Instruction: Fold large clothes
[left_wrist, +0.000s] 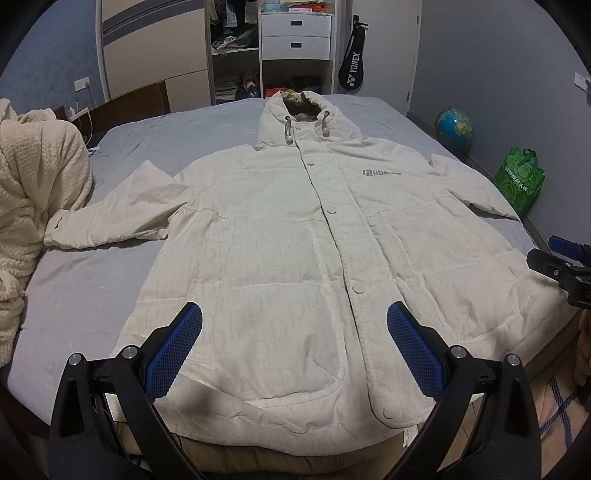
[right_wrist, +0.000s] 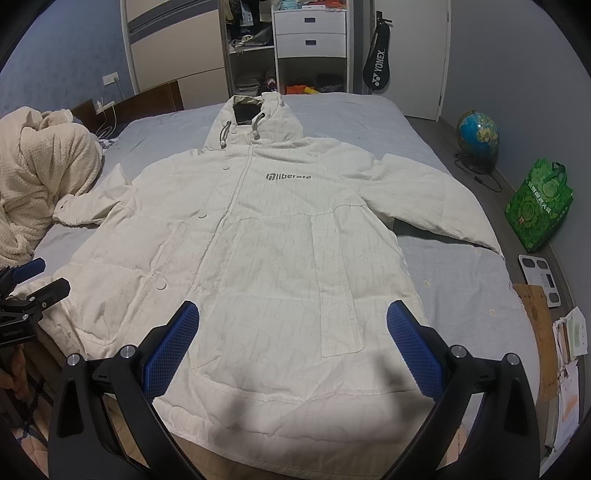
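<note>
Your left gripper (left_wrist: 294, 325) and right gripper (right_wrist: 293, 324) both hover with fingers spread wide, holding nothing, above the hem of the white hooded coat (left_wrist: 295, 236). The coat lies flat, face up, buttoned, sleeves outstretched, on the grey bed (left_wrist: 88, 288). Beyond it, open wardrobe shelves (left_wrist: 236, 62) hold folded clothes; two white drawers (left_wrist: 295, 35) are shut.

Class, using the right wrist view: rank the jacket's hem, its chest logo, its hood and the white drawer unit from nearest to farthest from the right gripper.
1. Hem: just below the right gripper.
2. Chest logo: mid-jacket, slightly left of centre.
3. Hood: the jacket's far end.
4. White drawer unit: beyond the bed, at the wall.
</note>
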